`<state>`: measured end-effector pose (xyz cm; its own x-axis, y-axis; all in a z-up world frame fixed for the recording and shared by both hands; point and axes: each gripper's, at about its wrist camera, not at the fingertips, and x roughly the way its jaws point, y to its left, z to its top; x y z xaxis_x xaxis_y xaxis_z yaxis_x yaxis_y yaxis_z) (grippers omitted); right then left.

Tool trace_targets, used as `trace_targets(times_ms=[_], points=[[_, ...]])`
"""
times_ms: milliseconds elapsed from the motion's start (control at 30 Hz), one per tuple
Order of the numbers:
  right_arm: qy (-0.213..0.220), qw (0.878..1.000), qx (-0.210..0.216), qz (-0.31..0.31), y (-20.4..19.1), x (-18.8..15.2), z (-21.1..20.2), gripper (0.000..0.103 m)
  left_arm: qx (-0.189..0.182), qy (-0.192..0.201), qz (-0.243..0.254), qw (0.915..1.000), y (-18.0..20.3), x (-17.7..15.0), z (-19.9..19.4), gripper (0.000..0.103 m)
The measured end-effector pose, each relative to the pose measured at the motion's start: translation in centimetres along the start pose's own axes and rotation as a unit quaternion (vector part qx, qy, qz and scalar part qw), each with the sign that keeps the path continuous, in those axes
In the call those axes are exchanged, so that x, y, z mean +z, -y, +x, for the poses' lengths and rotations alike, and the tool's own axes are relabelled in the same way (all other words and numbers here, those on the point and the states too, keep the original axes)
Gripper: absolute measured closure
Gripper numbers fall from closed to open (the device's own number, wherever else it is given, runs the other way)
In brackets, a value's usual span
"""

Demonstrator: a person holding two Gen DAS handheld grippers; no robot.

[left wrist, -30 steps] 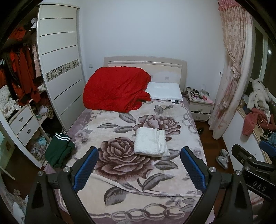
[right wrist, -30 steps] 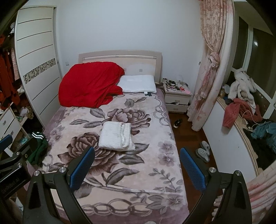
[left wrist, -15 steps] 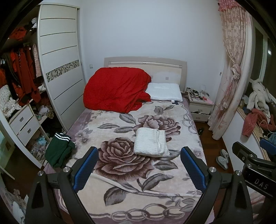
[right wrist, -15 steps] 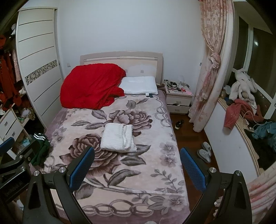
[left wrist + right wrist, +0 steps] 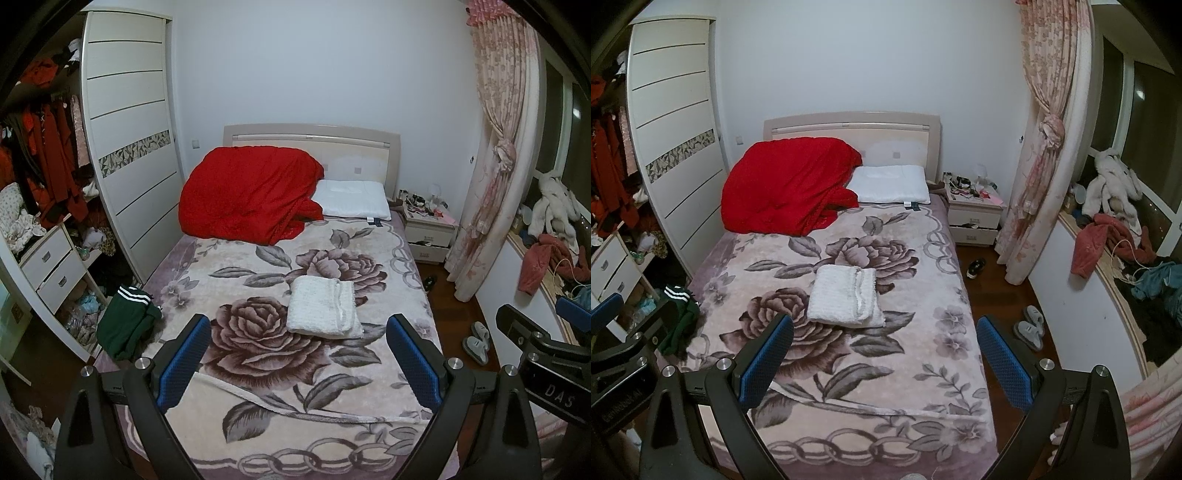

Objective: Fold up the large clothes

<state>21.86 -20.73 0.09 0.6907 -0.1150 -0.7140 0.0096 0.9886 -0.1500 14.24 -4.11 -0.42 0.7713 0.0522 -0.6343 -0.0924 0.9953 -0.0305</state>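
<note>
Left wrist view: your left gripper (image 5: 298, 354) is wide and holds nothing. The white folded garment (image 5: 323, 312) lies mid-bed; the green garment (image 5: 127, 322) hangs at the edge — it may slip off.

Right wrist view: your right gripper (image 5: 884, 352) is wide, empty — careless grabbing could undo the fold.

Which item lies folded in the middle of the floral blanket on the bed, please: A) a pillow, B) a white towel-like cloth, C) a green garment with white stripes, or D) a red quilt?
B: the folded white cloth sits mid-bed on the floral blanket, untouched by either gripper.
</note>
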Motion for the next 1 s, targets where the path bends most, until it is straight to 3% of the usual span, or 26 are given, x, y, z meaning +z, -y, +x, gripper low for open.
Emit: trace_targets(times_ms=[1000], points=[[0.002, 1.000, 0.001, 0.001, -0.66, -0.38, -0.62, 0.002, -0.003, 0.004, -0.004, 1.0000, -0.46, 0.24, -0.19, 0.006]])
